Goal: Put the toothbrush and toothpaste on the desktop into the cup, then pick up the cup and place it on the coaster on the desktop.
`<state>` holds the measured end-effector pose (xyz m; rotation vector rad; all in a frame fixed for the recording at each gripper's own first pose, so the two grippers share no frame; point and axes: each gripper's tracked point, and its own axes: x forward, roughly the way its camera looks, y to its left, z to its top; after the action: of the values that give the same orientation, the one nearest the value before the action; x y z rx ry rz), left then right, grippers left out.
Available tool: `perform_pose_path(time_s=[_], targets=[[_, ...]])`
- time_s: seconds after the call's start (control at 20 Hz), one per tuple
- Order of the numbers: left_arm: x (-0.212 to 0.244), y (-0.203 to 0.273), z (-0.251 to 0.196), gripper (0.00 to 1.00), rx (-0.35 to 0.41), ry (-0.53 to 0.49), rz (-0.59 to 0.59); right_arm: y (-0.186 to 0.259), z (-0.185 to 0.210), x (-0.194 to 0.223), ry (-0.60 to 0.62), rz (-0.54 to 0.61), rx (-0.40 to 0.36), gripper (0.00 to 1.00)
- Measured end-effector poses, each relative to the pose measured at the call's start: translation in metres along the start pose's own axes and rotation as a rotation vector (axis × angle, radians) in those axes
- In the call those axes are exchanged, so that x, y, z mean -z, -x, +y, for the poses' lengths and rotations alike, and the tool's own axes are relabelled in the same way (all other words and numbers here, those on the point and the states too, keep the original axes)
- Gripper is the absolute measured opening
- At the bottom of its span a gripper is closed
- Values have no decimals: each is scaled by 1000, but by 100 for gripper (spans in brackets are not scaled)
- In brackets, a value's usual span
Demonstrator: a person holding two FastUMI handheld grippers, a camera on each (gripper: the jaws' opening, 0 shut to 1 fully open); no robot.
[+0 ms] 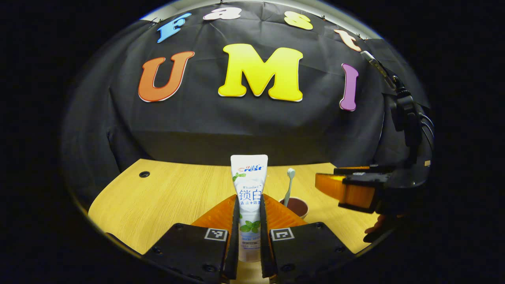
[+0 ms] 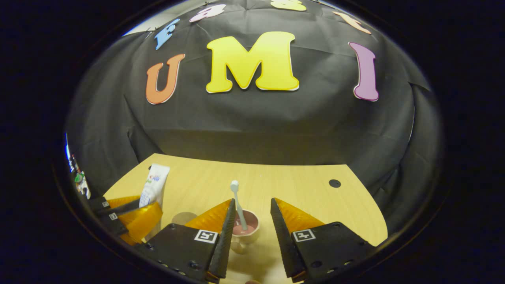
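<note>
A white toothpaste tube (image 1: 249, 173) stands upright between the fingers of my left gripper (image 1: 249, 199), which is shut on it above the wooden desk. In the left gripper view, the pinkish cup (image 1: 296, 206) sits just past it to the right, with the white toothbrush (image 1: 290, 183) standing in it, head up. My right gripper (image 2: 252, 203) is open, its fingers on either side of the cup (image 2: 245, 228) and toothbrush (image 2: 238, 201) without touching them. At the far left of the right gripper view is the left gripper (image 2: 130, 215) with the tube (image 2: 154, 184).
A round tan coaster (image 2: 183, 217) lies flat on the desk (image 2: 284, 185) left of the cup. The desk has a cable hole (image 2: 334, 183) far right and another hole (image 1: 144, 174) far left. The right gripper (image 1: 347, 189) and a hand hover right of the cup.
</note>
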<state>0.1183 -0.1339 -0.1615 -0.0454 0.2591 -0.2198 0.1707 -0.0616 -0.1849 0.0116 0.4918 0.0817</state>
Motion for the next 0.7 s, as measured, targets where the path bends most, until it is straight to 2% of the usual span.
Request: perform_pose_path(time_s=[0.2, 0.25, 0.3, 0.35, 0.4, 0.7], targets=[[-13, -30, -26, 25, 14, 30, -104, 3, -34, 5, 13, 7, 26, 54], [-14, -38, -32, 25, 15, 39, -114, 4, -40, 8, 9, 22, 26, 50], [-13, -44, -38, 26, 23, 47, -124, 6, -45, 11, 3, 30, 27, 54], [-12, -51, -45, 26, 36, 48, -134, 7, -50, 13, 5, 33, 30, 50], [-12, -55, -51, 26, 42, 39, -148, 8, -55, 14, 8, 37, 33, 54], [-10, -80, -71, 27, 81, -6, -227, 13, -83, 40, 10, 86, 67, 54]])
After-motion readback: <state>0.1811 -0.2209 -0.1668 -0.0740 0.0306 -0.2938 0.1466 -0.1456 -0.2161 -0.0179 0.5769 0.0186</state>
